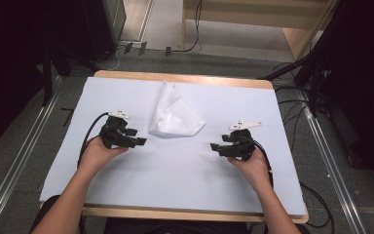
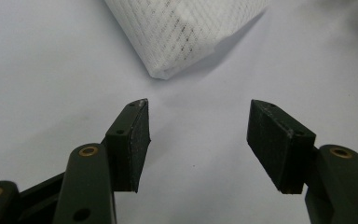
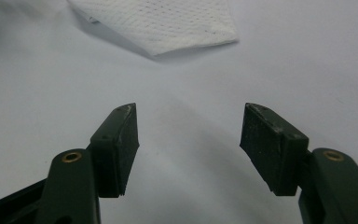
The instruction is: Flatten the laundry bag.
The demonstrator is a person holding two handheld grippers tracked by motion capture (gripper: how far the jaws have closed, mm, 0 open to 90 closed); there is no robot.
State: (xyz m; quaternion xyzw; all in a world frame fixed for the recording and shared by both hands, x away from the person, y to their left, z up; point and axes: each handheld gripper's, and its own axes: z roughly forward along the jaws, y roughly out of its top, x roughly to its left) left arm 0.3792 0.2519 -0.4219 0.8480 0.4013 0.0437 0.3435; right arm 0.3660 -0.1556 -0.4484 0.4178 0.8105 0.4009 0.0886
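My left tongs (image 1: 137, 137) and right tongs (image 1: 220, 146) gape wide, empty. The cloth (image 1: 174, 116) lies crumpled mid-surface (image 1: 185, 170) between them. I may pinch one thin layer and drag it.

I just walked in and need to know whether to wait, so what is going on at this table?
A person sits at a table covered with a pale sheet, holding a black two-jaw gripper in each hand. Between the two lies a crumpled white mesh-textured cloth, loosely folded. The left gripper and the right gripper both point inward towards the cloth with jaws open and nothing between them. Neither one touches the cloth; it rests alone on the sheet.
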